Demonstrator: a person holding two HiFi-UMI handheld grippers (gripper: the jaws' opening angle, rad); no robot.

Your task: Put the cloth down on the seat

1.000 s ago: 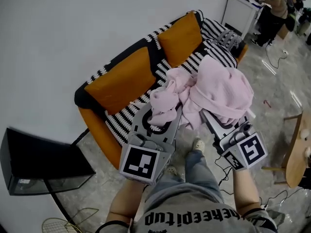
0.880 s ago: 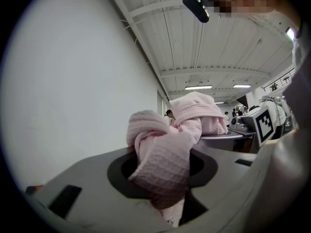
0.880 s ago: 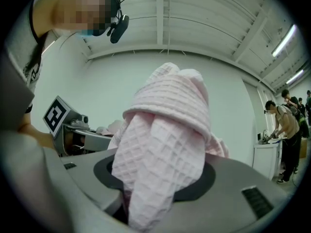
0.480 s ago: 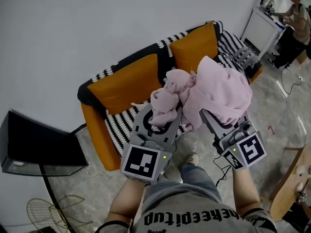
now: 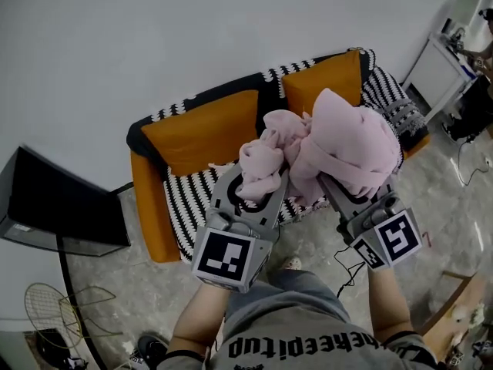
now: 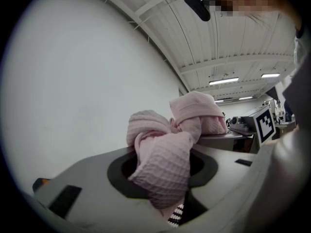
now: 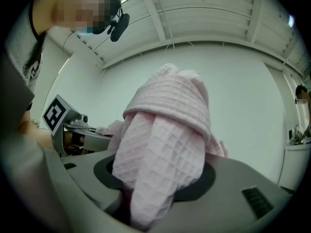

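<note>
A bunched pink waffle-weave cloth [image 5: 331, 149] hangs in the air in front of a sofa, held between both grippers. My left gripper [image 5: 258, 182] is shut on the cloth's left bundle [image 6: 163, 164]. My right gripper [image 5: 337, 177] is shut on the larger right bundle [image 7: 165, 149], which spills over its jaws. The sofa seat [image 5: 196, 199] has a black-and-white striped cover, and two orange back cushions [image 5: 204, 129] lean against the backrest. The cloth hides both grippers' fingertips and part of the seat.
The sofa's orange arm [image 5: 146, 206] is at the left. A black monitor [image 5: 65, 206] on a stand sits further left, with a wire basket [image 5: 62, 314] below it. A white cabinet [image 5: 439, 64] stands at the right, cables lie on the grey floor [image 5: 454, 183].
The sofa has shifted rightward and more square-on in the head view as the person moved. Both grippers keep the same hold on the cloth. The monitor has slid lower left.
</note>
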